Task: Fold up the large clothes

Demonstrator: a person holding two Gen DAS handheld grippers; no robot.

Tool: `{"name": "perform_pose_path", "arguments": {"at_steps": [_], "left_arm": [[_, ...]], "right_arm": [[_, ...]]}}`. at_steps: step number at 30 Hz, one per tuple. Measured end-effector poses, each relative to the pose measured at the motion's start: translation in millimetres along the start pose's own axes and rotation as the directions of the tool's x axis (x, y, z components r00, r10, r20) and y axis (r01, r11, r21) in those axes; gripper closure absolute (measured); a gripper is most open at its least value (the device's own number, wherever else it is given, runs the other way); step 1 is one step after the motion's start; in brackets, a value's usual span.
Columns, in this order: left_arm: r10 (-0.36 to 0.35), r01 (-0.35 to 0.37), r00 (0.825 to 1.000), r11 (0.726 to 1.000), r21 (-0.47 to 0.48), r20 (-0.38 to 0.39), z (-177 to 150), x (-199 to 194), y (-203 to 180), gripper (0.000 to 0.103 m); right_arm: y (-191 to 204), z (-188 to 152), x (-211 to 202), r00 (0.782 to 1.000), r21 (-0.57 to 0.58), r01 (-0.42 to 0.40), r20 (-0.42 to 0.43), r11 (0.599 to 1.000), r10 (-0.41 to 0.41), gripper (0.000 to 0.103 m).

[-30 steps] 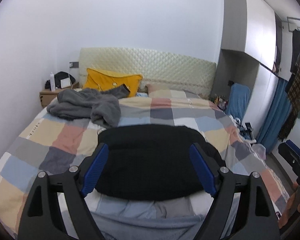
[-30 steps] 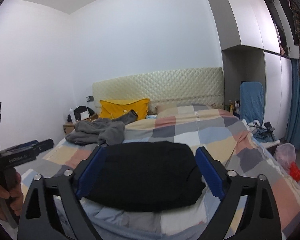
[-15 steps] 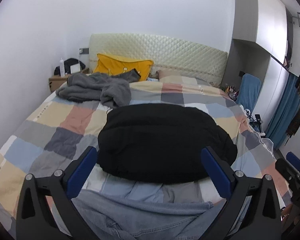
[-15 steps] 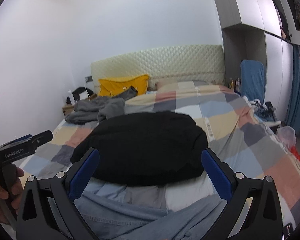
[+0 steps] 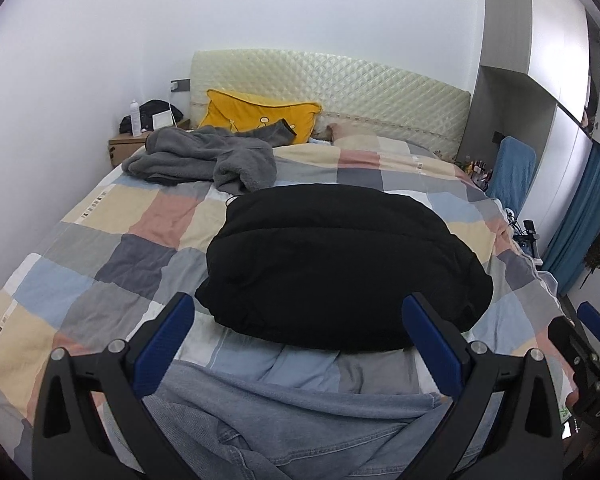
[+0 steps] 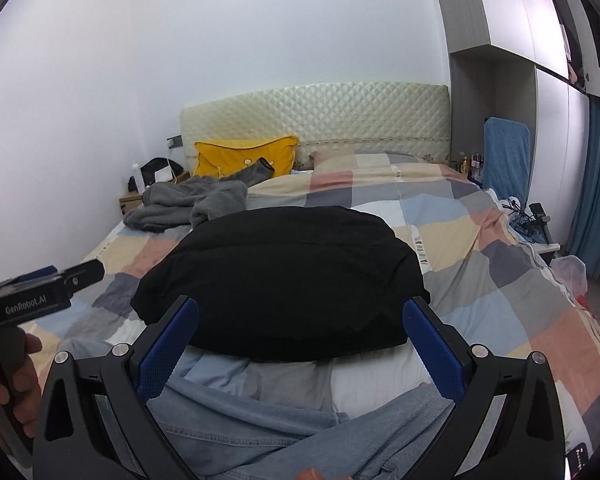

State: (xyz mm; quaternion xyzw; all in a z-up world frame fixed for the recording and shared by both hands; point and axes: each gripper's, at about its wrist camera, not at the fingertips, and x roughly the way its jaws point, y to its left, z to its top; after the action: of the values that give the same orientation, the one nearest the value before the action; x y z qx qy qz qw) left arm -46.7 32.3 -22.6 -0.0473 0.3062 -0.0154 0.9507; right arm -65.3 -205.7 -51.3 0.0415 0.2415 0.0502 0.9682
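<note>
A folded black garment (image 5: 340, 268) lies in the middle of the checked bed; it also shows in the right wrist view (image 6: 284, 276). A light blue denim garment (image 5: 292, 428) lies crumpled at the near edge of the bed, below both grippers, and shows in the right wrist view (image 6: 260, 428). My left gripper (image 5: 300, 344) is open and empty above the denim, just short of the black garment. My right gripper (image 6: 300, 340) is open and empty, likewise above the denim. A grey fleece garment (image 5: 204, 160) lies heaped at the far left.
The checked quilt (image 5: 112, 248) covers the bed. A yellow pillow (image 5: 256, 120) leans on the quilted headboard (image 5: 340, 92). A nightstand (image 5: 128, 148) stands far left. A wardrobe (image 5: 556, 92), blue curtain (image 5: 580, 224) and floor clutter are on the right.
Both grippers have opened wider and pulled back and up from the black garment. The denim garment at the near edge has come into view below them.
</note>
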Motion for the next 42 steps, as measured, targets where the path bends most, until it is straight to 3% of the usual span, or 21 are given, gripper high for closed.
{"name": "perform_pose_path", "arguments": {"at_steps": [42], "left_arm": [[0.030,-0.030,1.000,1.000,0.007,-0.010,-4,-4,-4,0.000]], "right_arm": [[-14,4,12,1.000,0.033,0.011,-0.008,0.999,-0.010,0.000]]}}
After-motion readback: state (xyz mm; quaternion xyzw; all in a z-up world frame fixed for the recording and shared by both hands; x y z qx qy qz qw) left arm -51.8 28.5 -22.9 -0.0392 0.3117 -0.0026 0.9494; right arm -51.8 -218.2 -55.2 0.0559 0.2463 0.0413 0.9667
